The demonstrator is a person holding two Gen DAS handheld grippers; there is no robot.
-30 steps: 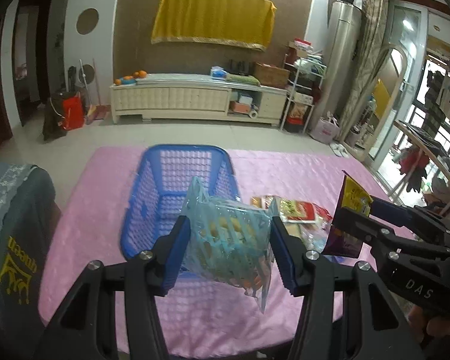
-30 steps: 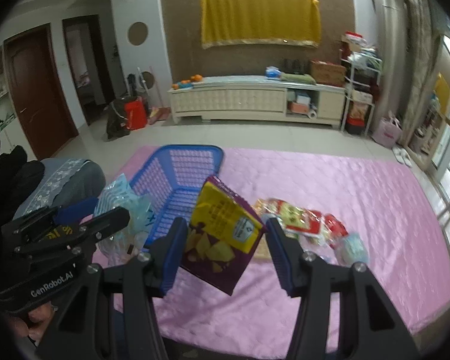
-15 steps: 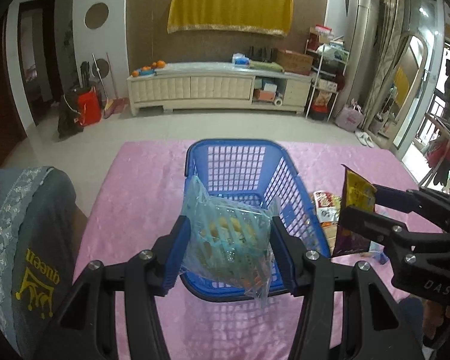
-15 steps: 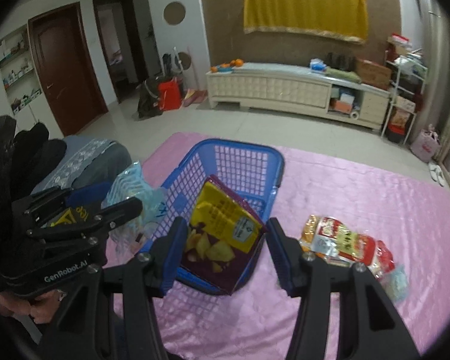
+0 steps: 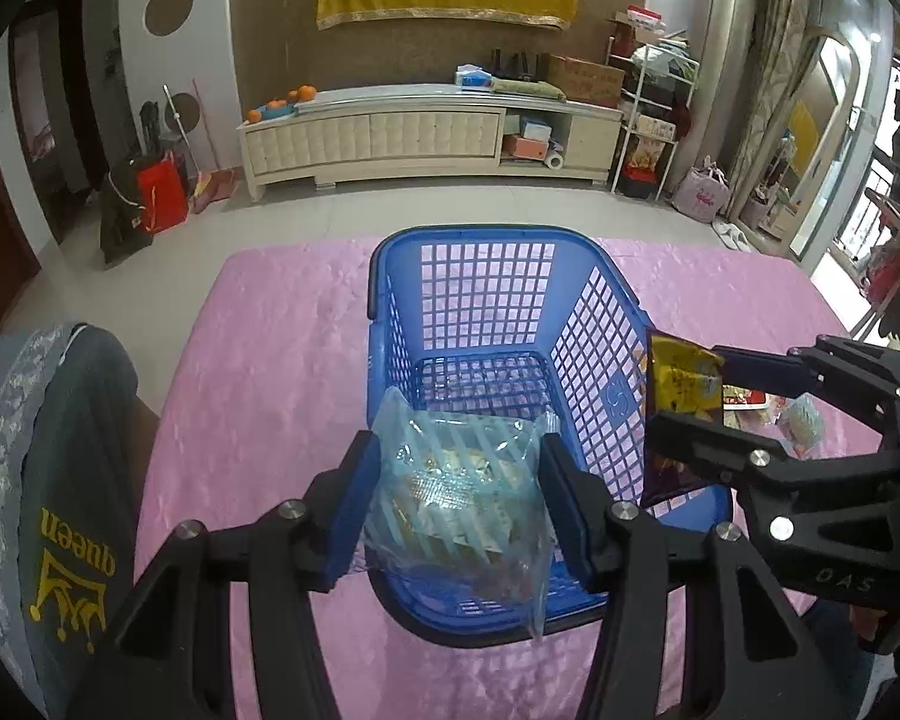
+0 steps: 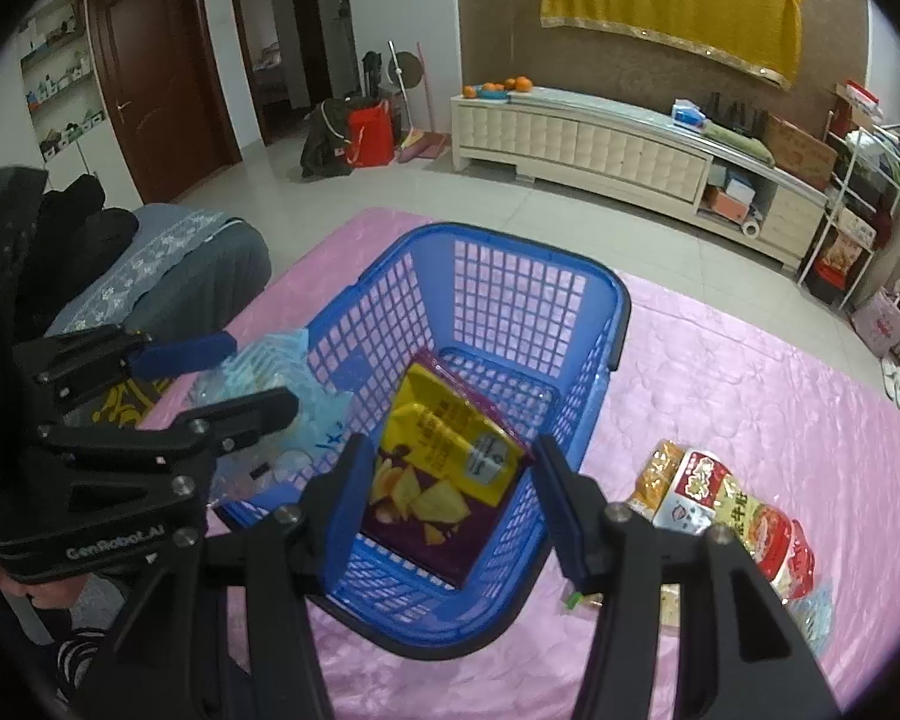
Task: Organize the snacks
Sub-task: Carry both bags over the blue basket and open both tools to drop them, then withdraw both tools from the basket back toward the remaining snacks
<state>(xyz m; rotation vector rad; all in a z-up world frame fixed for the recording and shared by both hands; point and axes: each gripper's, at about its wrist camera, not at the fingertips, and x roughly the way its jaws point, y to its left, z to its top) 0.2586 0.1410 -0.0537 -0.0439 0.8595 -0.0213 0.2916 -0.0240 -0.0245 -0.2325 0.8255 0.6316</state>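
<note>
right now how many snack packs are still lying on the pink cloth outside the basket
At least 3: an orange-tinted pack, a red and white pack beside it, and a pale blue pack behind the right gripper. The pile overlaps, so more may be hidden.

Each wrist camera looked forward and steeply down between its own claw fingers, close above the blue basket (image 5: 498, 324). Both views shared the basket (image 6: 534, 294), the pink counter (image 5: 270, 324) and the far cabinet (image 6: 600, 138).

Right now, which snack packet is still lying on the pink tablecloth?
The red-and-yellow snack packet, right of the blue plastic basket; the other two packets are held in grippers.
</note>
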